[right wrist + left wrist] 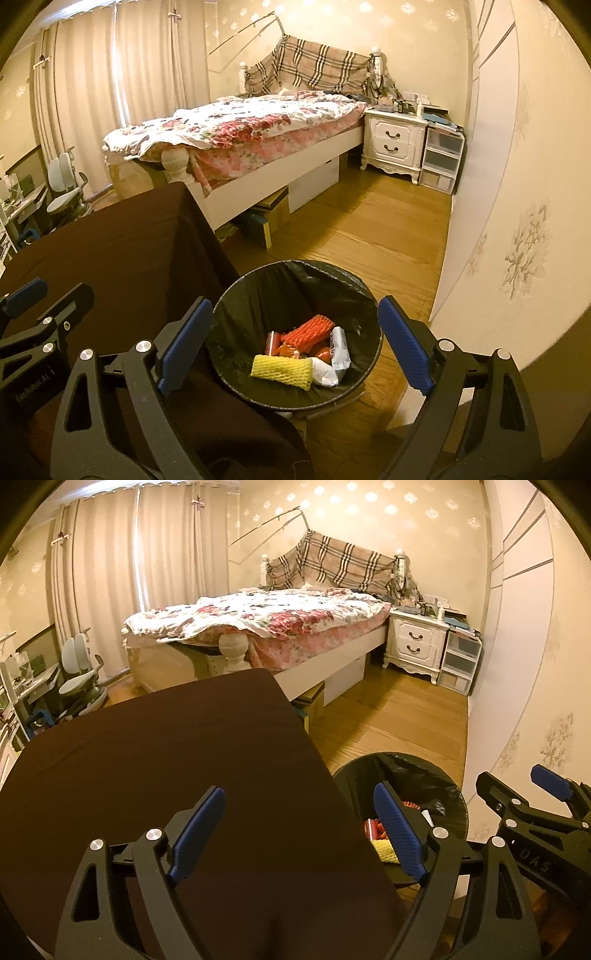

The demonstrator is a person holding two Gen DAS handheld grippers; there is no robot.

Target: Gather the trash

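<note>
Both grippers stand wide open and hold nothing: the left gripper (299,834) hangs over the right edge of the desk covered in dark brown cloth (155,760), and the right gripper (295,343) hovers directly above the round bin lined with a black plastic bag (258,291), which stands on the wooden floor just beside that same edge of the desk. The trash lies in the bottom of the bin: a yellow foam net sleeve (281,371), an orange-red foam net sleeve (308,328), a silvery white wrapper (339,349) and some small red packets (280,343). No trash shows on the part of the desk in view. By the look of it, the dropping step is done and the task is at or near its end. The next move calls for checking the desk for anything left; if there is something, an open gripper must come down around it.
</note>
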